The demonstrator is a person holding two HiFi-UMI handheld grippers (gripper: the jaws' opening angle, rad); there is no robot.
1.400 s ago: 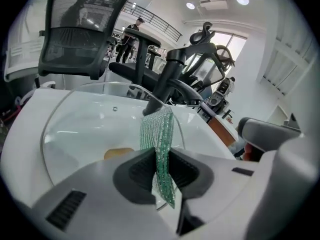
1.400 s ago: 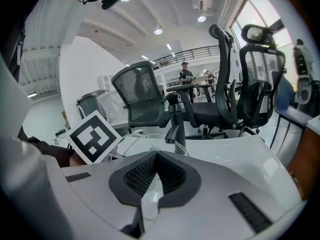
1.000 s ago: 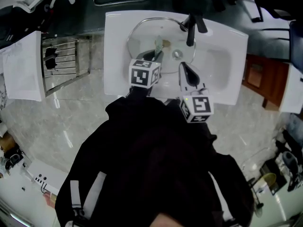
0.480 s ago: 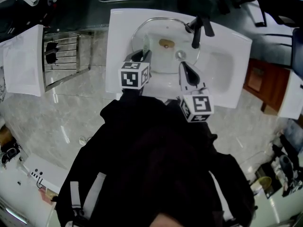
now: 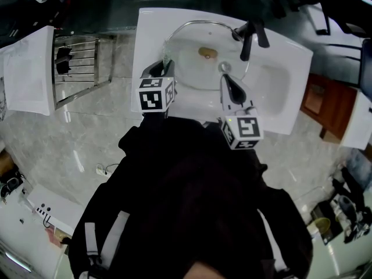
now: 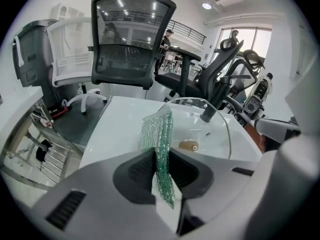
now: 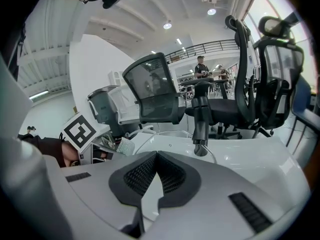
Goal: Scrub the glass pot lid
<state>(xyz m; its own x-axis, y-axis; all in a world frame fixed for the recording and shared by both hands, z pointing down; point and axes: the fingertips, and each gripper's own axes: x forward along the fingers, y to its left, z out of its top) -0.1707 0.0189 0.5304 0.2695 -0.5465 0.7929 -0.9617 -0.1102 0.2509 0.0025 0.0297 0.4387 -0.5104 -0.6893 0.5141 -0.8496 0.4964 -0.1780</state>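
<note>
The glass pot lid point(image 5: 192, 68) stands tilted in the basin of the white sink point(image 5: 279, 92), a brown knob point(image 5: 207, 53) at its middle. My right gripper point(image 5: 225, 81) is shut at the lid's near rim and appears to clamp it; in the right gripper view the metal rim point(image 7: 170, 132) runs behind the closed jaws of the right gripper point(image 7: 156, 156). My left gripper point(image 5: 164, 63) hovers over the sink's left edge, beside the lid, shut on a green scrub pad point(image 6: 159, 139). The pad sticks up between the jaws of the left gripper point(image 6: 161, 156).
A black faucet point(image 5: 250, 36) rises at the basin's far right. A metal rack point(image 5: 75, 74) and a white sheet point(image 5: 26, 77) lie left of the sink. Office chairs point(image 6: 132, 44) stand beyond it. A wooden cabinet point(image 5: 317, 97) sits at the right.
My left gripper has drawn left and back with the scrub pad, from over the lid to the sink's left edge. The right gripper has stayed at the lid's rim.
</note>
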